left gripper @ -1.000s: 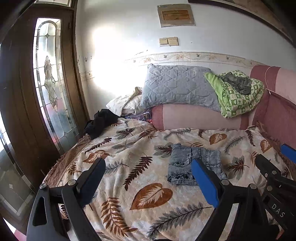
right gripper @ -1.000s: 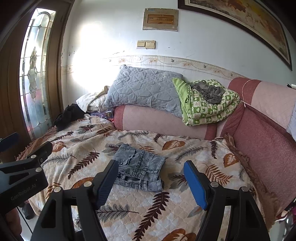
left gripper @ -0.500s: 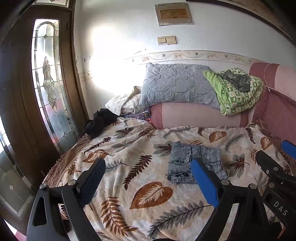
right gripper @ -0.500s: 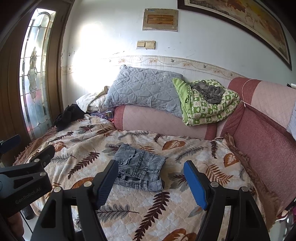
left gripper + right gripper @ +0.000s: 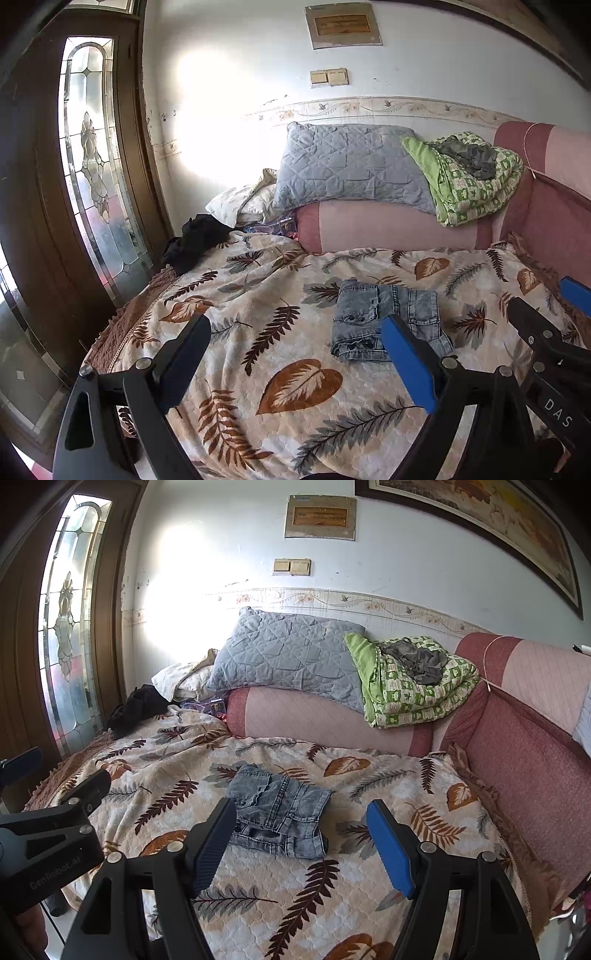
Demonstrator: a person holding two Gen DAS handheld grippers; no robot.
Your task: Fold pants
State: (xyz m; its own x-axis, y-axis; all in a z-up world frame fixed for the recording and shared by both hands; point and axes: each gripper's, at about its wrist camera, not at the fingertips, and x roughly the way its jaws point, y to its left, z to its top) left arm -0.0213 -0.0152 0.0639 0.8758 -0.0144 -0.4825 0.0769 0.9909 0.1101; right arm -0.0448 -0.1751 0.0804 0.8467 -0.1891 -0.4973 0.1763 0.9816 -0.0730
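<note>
Leaf-print quilted blanket [image 5: 258, 904], beige with brown and grey fronds, covers a sofa bed; soft, slightly rumpled. Far left of both tools: dark wood door with arched leaded-glass panel [image 5: 92, 177]. Black crumpled cloth [image 5: 195, 240] sits at the blanket's far-left edge. Ahead, grey diamond-quilted pillow [image 5: 291, 657] leans on a pink padded bolster [image 5: 325, 720]; to its right a green-and-white patterned folded quilt [image 5: 413, 686] with a grey rag on top.

Left gripper [image 5: 295, 354]: black plastic frame, blue pads, jaws wide apart, nothing between them, above the blanket. Folded grey washed-denim pants [image 5: 280, 816], a compact rectangle with stitched seams, lie flat on the blanket just ahead of the right gripper [image 5: 301, 840], and ahead-right of the left one, partly behind its right finger [image 5: 406, 362]. Right gripper jaws wide apart, empty, clear of the denim.
</note>
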